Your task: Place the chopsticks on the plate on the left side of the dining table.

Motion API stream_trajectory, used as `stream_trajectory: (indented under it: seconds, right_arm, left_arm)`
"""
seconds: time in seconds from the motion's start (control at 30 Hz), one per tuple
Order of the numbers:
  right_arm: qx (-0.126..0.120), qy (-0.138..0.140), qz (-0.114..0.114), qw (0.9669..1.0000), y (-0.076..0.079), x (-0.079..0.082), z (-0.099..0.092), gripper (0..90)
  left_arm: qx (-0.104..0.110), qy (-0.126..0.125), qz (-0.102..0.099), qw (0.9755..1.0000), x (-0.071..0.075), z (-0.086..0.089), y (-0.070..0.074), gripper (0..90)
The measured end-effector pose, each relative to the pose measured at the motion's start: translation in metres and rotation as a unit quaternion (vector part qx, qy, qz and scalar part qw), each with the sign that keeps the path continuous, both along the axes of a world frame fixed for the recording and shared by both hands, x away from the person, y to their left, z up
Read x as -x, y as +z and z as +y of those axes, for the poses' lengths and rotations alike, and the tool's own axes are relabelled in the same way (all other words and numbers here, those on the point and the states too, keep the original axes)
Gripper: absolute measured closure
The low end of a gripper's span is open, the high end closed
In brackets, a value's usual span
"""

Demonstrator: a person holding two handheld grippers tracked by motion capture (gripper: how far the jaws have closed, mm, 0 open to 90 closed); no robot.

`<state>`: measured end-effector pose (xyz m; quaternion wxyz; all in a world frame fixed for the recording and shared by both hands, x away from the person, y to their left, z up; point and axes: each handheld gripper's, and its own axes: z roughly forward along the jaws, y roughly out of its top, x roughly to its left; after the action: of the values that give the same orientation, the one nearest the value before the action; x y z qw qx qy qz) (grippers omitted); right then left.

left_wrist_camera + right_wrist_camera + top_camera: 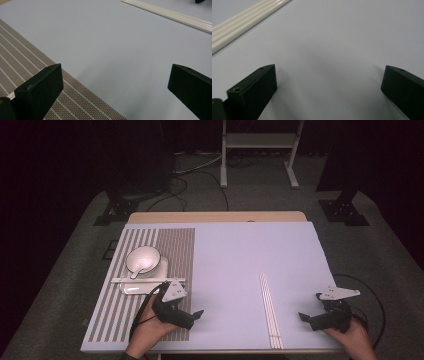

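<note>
A striped brown placemat lies on the left of the pale table. On it sit a white bowl with a white spoon in it, on a white square plate, and a white chopstick lies across the plate. A bundle of white chopsticks lies right of centre. My left gripper hovers open over the mat's right edge, empty. Near the front right corner my right gripper is open and empty over bare table.
The table's front edge is close under both hands. Beyond the far edge stand black stand bases, cables on the carpet and a white frame.
</note>
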<state>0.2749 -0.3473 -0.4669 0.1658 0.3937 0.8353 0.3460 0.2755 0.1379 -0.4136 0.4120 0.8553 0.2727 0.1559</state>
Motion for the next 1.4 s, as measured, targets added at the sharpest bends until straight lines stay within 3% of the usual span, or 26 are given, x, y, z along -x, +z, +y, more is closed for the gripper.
stream_trajectory:
  seconds: [0.47, 0.93, 1.4]
  right_arm:
    - [0.0, 0.0, 0.0, 1.0, 0.0, 0.0, 0.0, 0.0]
    - [0.0, 0.0, 0.0, 1.0, 0.0, 0.0, 0.0, 0.0]
    - [0.0, 0.0, 0.0, 1.0, 0.0, 0.0, 0.0, 0.0]
  left_arm:
    - [-0.02, -0.015, -0.003, 0.9997, -0.006, -0.015, -0.019, 0.0]
    - [-0.042, -0.03, 0.02, 0.9984, -0.015, -0.027, -0.036, 0.0]
    - [-0.056, -0.038, 0.027, 0.9974, -0.019, -0.037, -0.049, 0.0]
